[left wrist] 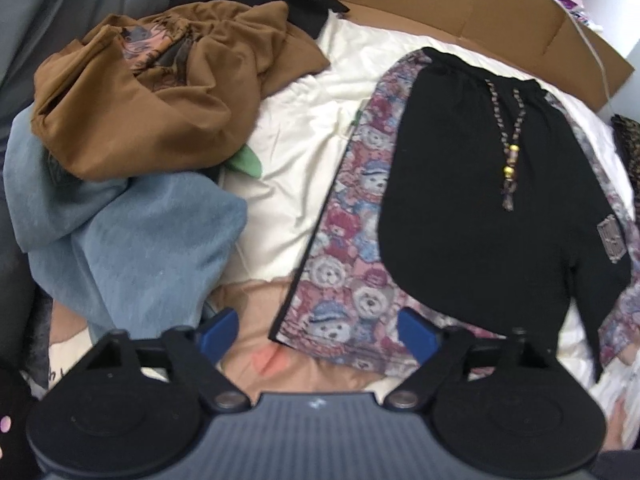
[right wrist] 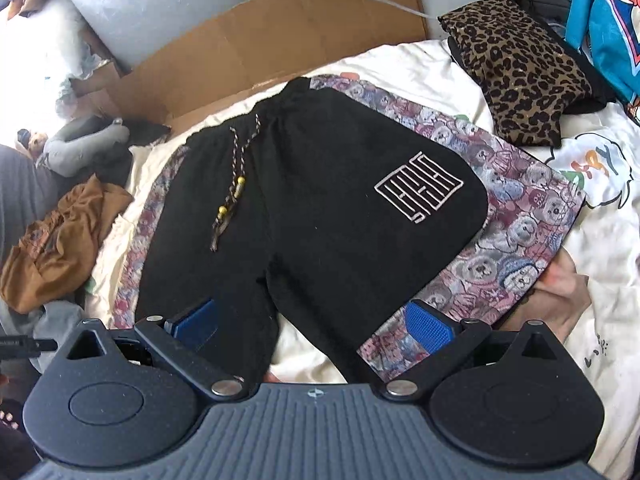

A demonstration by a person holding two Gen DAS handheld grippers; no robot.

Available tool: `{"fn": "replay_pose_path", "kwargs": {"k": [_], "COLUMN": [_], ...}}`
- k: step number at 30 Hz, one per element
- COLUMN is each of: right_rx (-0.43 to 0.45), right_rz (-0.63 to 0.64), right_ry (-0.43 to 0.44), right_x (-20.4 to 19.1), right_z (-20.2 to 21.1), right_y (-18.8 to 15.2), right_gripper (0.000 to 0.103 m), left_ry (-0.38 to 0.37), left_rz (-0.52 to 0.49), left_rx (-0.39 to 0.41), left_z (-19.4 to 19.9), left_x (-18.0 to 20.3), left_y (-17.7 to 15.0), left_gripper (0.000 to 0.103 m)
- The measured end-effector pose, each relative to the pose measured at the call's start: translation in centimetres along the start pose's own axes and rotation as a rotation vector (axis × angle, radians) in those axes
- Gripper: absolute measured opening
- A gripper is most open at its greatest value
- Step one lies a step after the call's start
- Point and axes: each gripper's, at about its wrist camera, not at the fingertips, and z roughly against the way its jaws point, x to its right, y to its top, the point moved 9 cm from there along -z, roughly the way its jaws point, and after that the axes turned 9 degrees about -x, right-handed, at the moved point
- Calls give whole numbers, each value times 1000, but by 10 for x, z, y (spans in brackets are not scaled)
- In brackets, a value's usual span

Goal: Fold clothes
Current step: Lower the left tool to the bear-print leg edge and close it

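shorts (right wrist: 320, 200) flat, unfolded on bed | both hand-held grippers (left wrist: 318, 330) (right wrist: 314, 322) spread, empty | brown garment (left wrist: 160, 96) heaped left of shorts

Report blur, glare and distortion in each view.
Left wrist: soft throughout, the shorts slightly blurred, fisheye bending the cardboard edge. Right wrist: sharper, the logo crisp, blown-out glare at upper left, strong fisheye curving at the edges.

Both the left tongs (left wrist: 318, 330) and right tongs (right wrist: 316, 322) gape wide, apparently gripping nothing.
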Motion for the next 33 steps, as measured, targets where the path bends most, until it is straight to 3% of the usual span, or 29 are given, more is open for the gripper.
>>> {"fn": "replay_pose_path", "kwargs": {"k": [6,10,11,16,24,27,33], "right_rx": [-7,0,-1,-20,-61,-77,-101], "right_rz": [78,123,118,104,88,82,60], "right_ry": [11,11,13,5,-20,-29,-30], "right_x": [6,11,13,21,32,36,42], "right_z": [-1,-2,-3,-9,-20,-25,-30], "right_y": [-13,-17,-18,-24,-36,-41,-47], "right_gripper": [102,102,102,102,102,102,102], "left_ry": [-12,59,61,64,-19,-42,5], "left_rz": [12,9,10,17,82,57,24], "left_rx": [16,-17,-27,-47,-46,-42,-57], "left_z": [-22,-44,-49,-69,-93,-97,-114], "left_x": [-4,-11,-13,-19,-24,-18,-19], "left_y": [2,-4,-6,-10,-21,-26,-34], "left_gripper": [70,36,33,33,32,32,31]}}
